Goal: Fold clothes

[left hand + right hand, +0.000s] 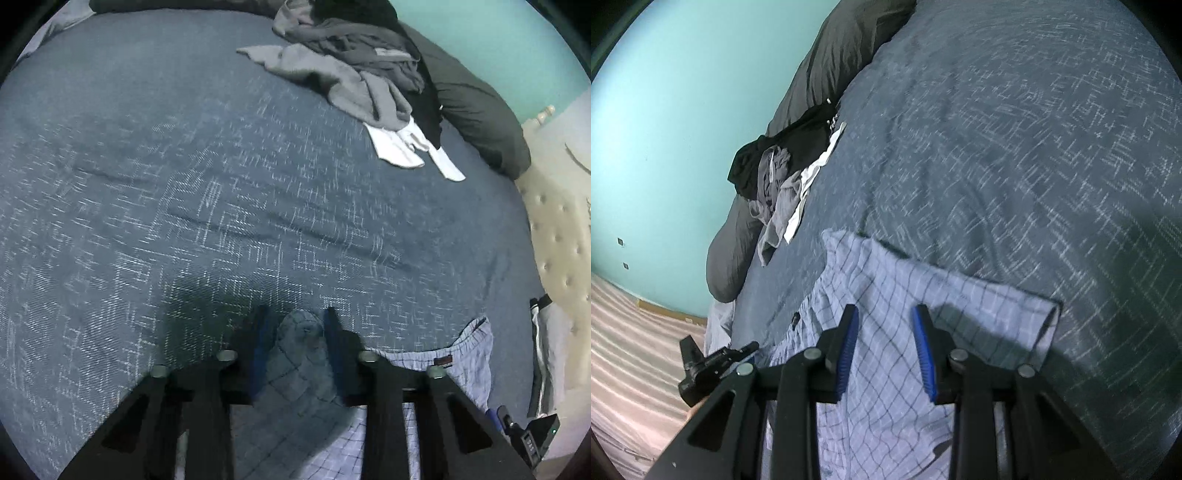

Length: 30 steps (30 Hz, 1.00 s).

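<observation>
Light blue checked shorts (pixel 886 288) lie flat on the blue patterned bedspread (pixel 1015 147) near the bed's edge. My right gripper (pixel 884 314) is open just above the shorts, its blue pads apart. In the left wrist view the shorts (pixel 454 354) lie at the bottom right. My left gripper (pixel 295 314) is open, with a bunched corner of the shorts between its fingers but not clamped. A pile of unfolded clothes (pixel 351 74), grey, black and white, sits at the far side of the bed and also shows in the right wrist view (pixel 779 177).
A dark pillow (pixel 476 110) lies behind the pile against a teal wall (pixel 665 110). A cream tufted headboard (pixel 554 229) is to the right. A grey garment (pixel 546 347) hangs at the bed's edge. The other gripper (pixel 713 363) shows at lower left over a striped floor (pixel 628 350).
</observation>
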Tool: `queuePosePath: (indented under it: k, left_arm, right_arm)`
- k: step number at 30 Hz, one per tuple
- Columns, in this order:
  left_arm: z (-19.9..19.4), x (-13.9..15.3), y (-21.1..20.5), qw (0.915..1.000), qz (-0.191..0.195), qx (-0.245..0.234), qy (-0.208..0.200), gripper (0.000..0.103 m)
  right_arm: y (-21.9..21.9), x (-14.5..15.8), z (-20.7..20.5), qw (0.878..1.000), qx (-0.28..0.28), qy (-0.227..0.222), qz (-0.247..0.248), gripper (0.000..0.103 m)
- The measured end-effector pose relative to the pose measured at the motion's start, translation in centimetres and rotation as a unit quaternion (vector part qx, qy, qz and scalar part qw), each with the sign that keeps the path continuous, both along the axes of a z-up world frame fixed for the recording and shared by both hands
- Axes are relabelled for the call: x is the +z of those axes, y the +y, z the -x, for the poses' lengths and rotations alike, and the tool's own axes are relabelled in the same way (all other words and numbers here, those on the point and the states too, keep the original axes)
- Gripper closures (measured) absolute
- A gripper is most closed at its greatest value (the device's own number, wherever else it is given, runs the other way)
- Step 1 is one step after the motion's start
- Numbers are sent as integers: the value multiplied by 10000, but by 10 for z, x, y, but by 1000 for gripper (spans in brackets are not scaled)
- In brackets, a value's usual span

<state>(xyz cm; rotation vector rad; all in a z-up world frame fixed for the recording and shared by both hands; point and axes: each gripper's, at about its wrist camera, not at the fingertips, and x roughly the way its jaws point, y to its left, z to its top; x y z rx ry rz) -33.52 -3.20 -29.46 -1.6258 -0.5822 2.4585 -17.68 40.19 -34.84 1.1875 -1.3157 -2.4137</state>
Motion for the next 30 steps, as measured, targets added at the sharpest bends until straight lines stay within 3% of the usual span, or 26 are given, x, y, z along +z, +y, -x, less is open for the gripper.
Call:
queuePosePath:
  k: [3,6,11,14,18,21,25,28,30]
  left_arm:
    - [1,0,5,9998,65,-168,46,93]
    - [-5,5,8,9993,88,-295,229,95]
    - [-32,35,15,9901,492,-645,1150,95]
    - [-33,40,16,9853,728,-717,1368,95]
    - [-20,28,18,9848,918,-782,1249,95]
    - [-12,9,26,9842,1190,-976,878,95]
    - [-12,5,27,9785,1433,-1134,954,92]
    - [-16,14,12,9841,1105,-938,1022,91]
    - [-18,19,3,9877,833,-831,1033,83]
  right_arm:
    - [1,-1,1,10000,2,-4,43,73]
    - [1,-3,1,10000,-3,-26,78,73]
    - [3,-4,0,10000,-11,-30,81,73]
    - [2,-4,-1,9999,0,-32,97,73]
    - [0,-4,-3,9999,21,-35,111,73]
    - [0,-2,-3,9999,24,-10,118,73]
    - [-1,-3,-2,9999,31,-12,141,73]
    - [-1,-4,-1,9999,40,-28,154,73]
    - [-1,-4,-1,9999,47,-31,159,73]
